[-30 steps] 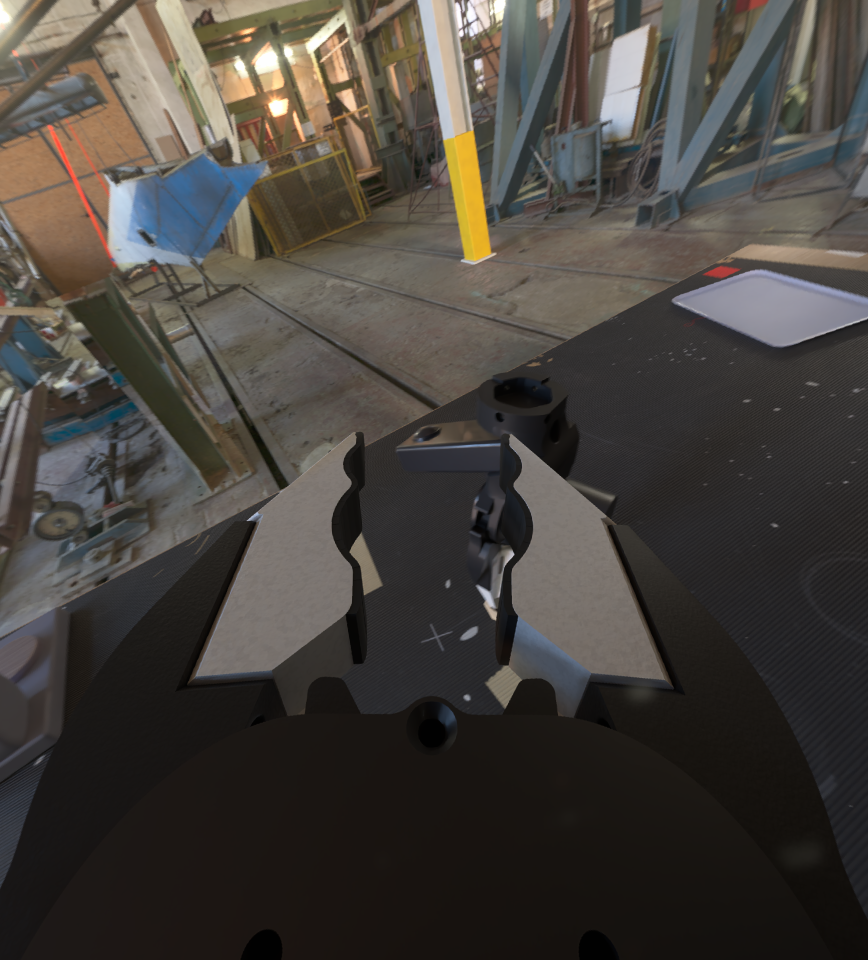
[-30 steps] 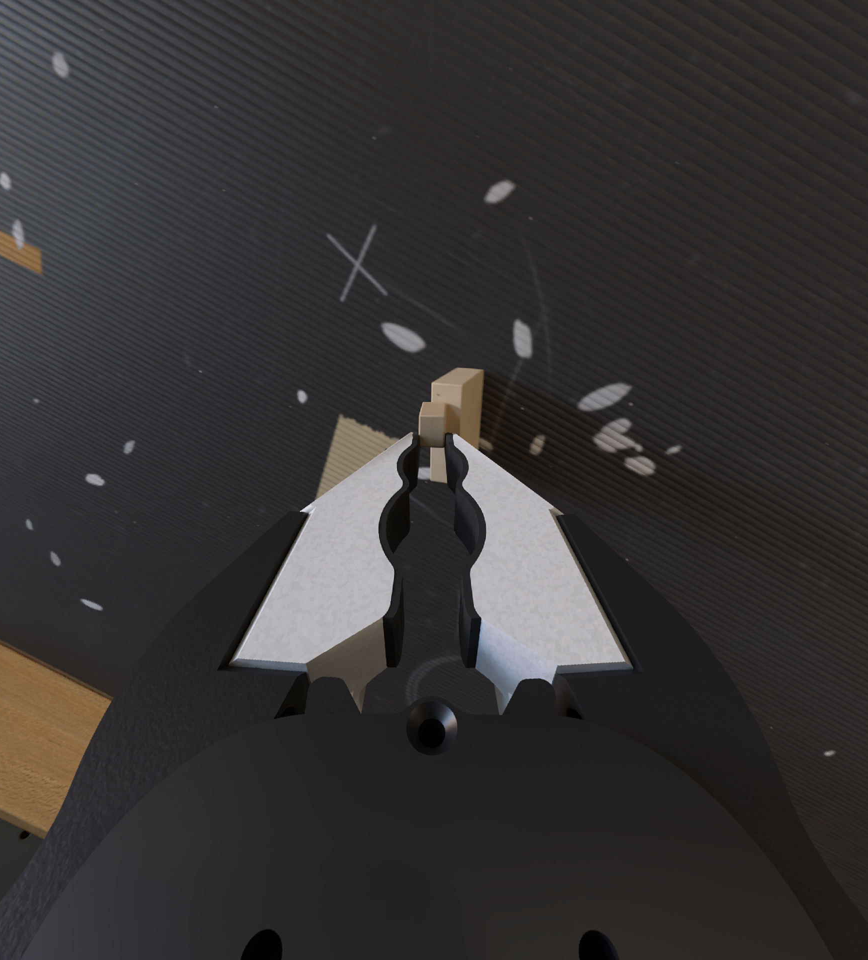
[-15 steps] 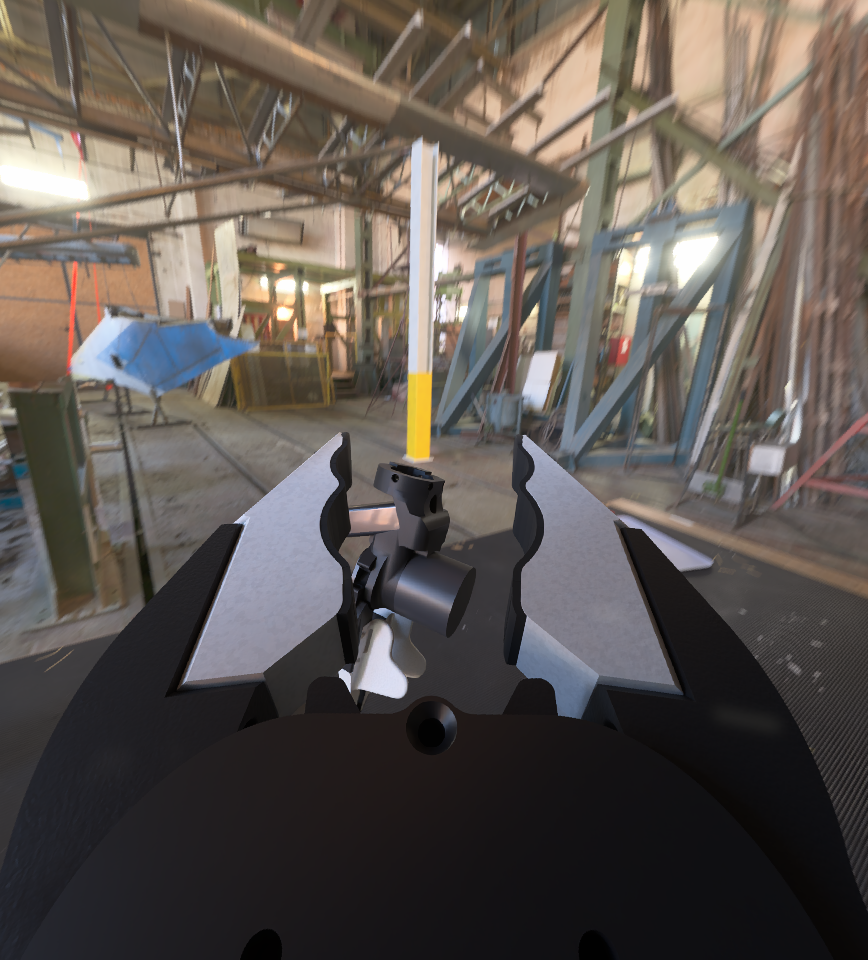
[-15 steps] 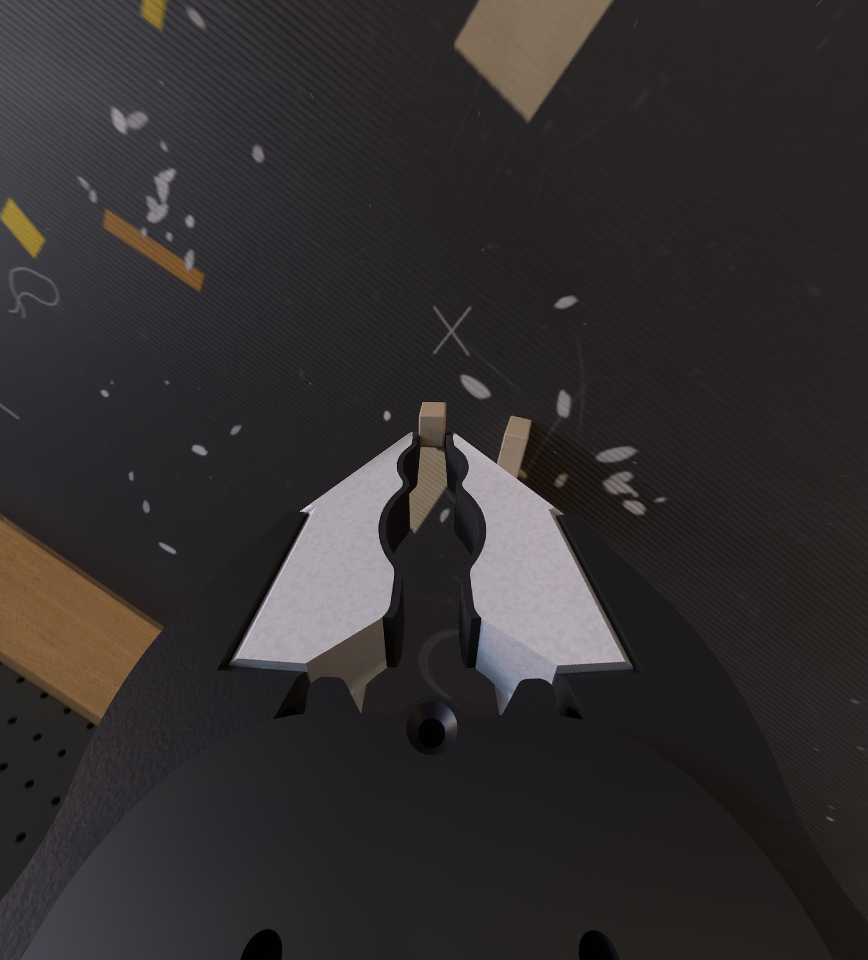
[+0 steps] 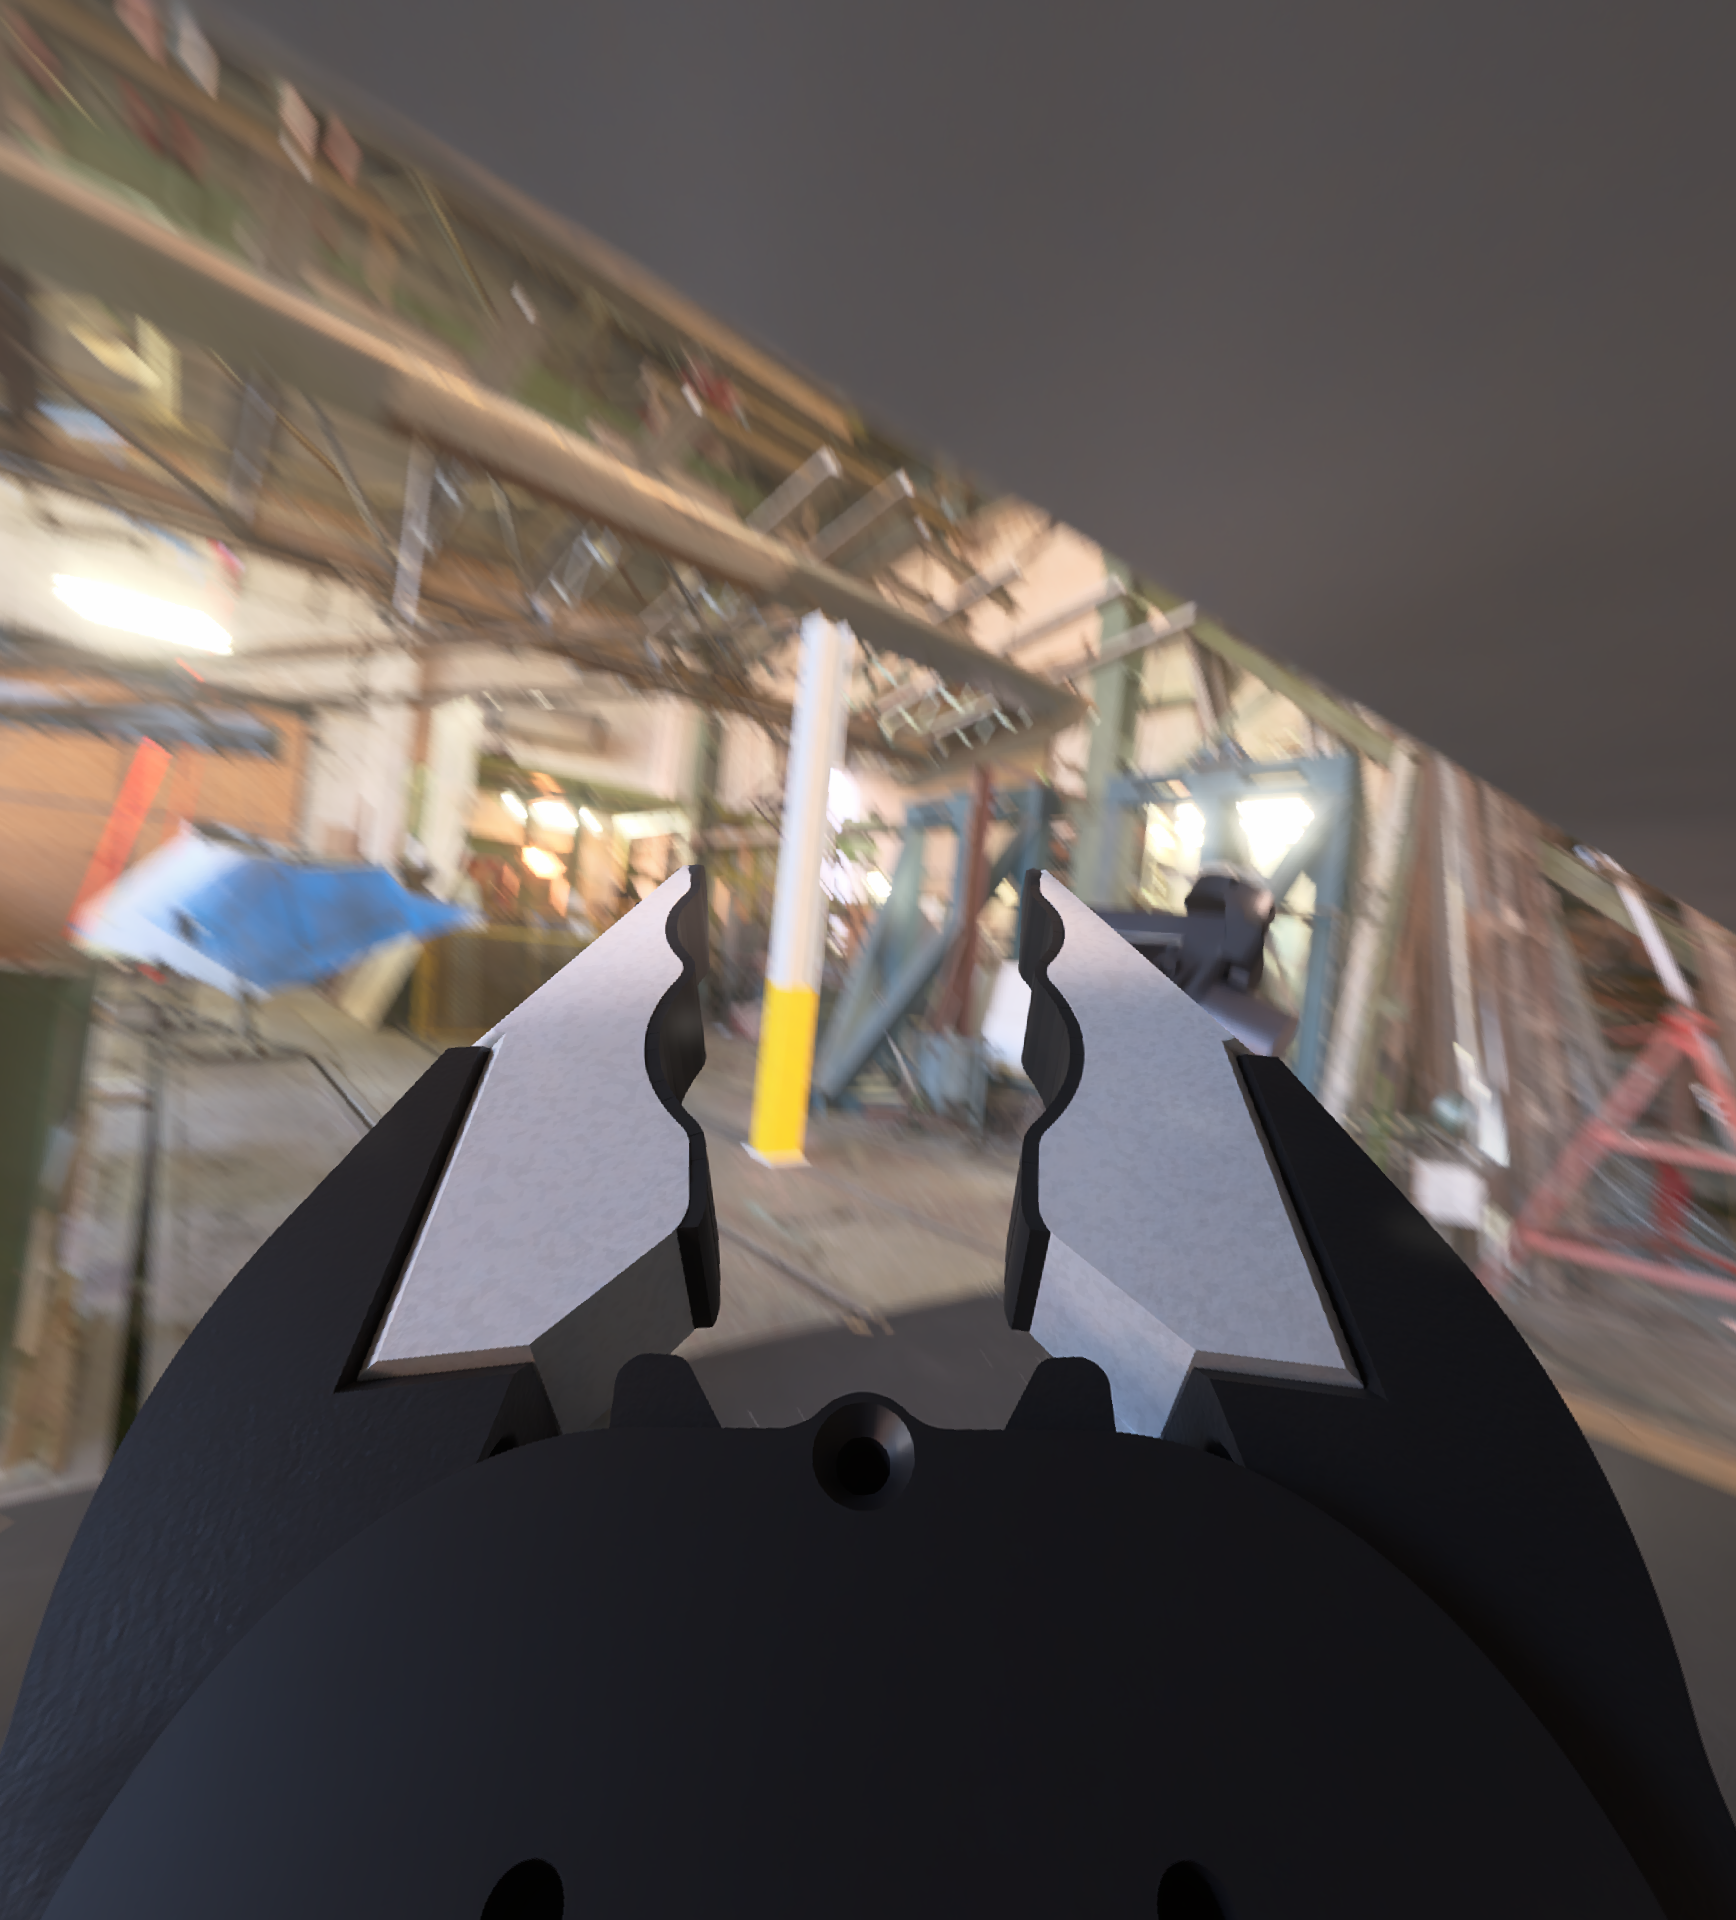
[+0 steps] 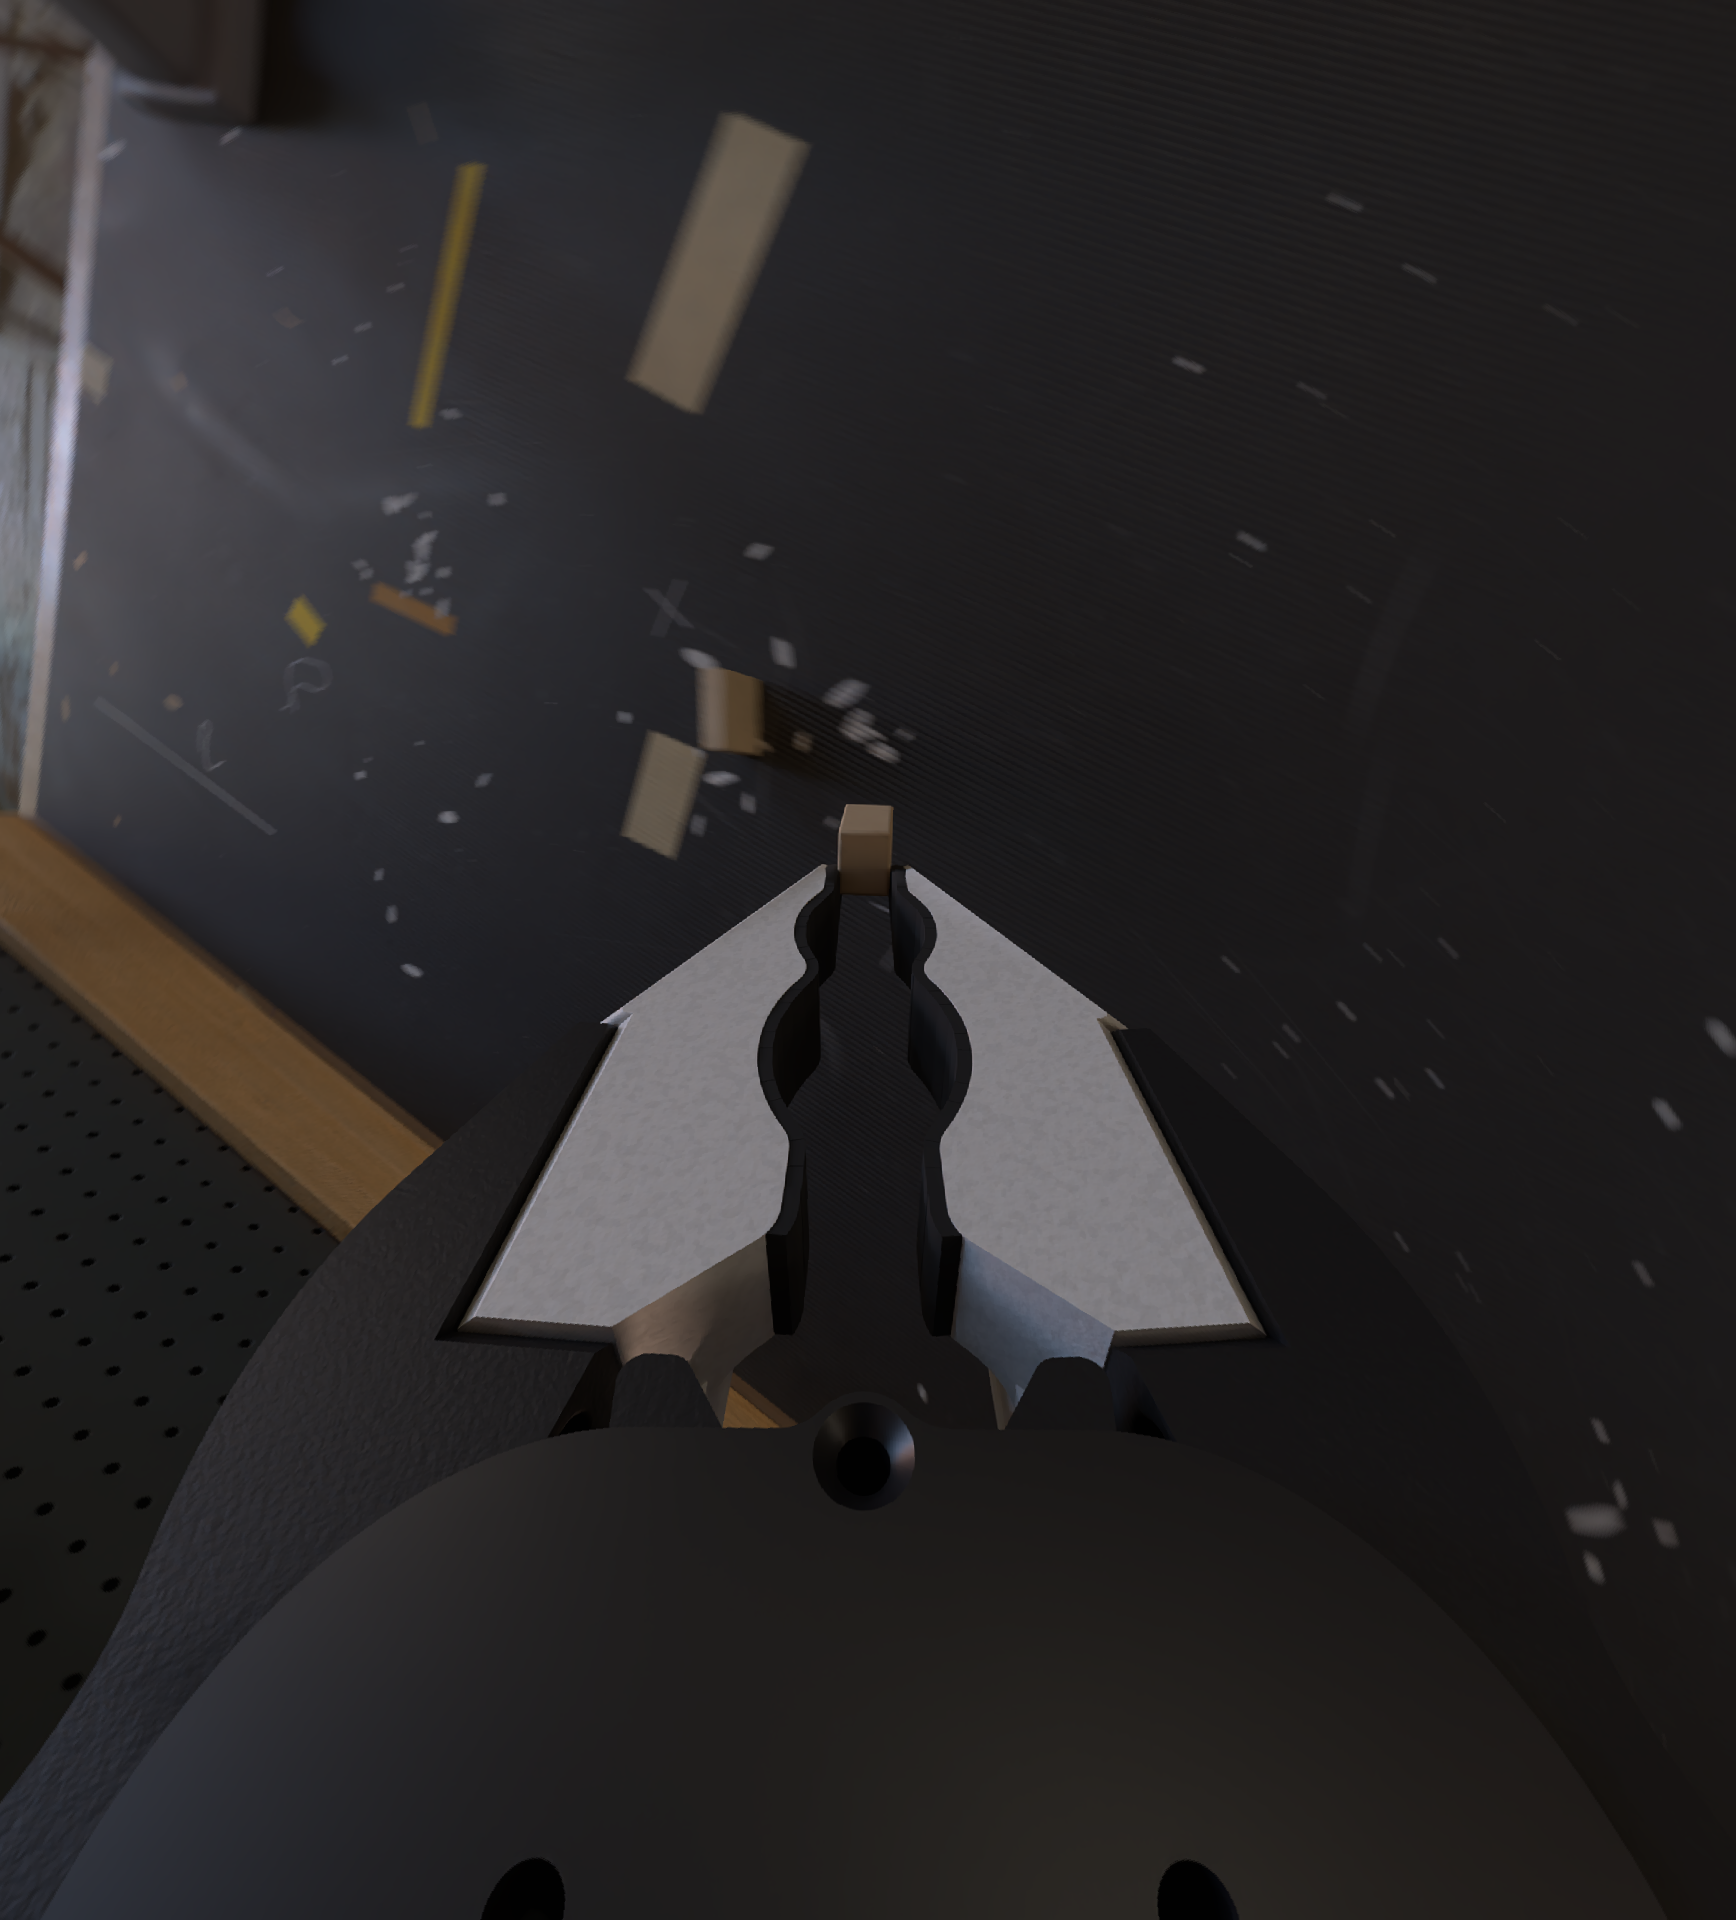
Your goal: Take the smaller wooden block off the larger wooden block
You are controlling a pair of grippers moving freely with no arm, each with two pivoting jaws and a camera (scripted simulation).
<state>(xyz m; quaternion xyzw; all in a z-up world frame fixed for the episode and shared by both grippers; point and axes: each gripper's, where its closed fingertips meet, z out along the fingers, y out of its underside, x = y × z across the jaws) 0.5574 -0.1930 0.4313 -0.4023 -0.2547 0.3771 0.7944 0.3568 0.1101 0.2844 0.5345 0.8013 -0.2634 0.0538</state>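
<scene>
From the left wrist view, the left gripper [image 5: 859,914] points out over the blurred workshop hall with its jaws spread wide and nothing between them, and the other gripper [image 5: 1219,935] shows dark just past its right finger. From the right wrist view, the right gripper [image 6: 866,879] is clamped on the smaller wooden block [image 6: 866,849] at its very tips, held above the dark mat [image 6: 1259,520]. The larger wooden block [image 6: 731,709] rests on the mat farther off to the left, well apart from it, beside a pale strip [image 6: 664,794].
</scene>
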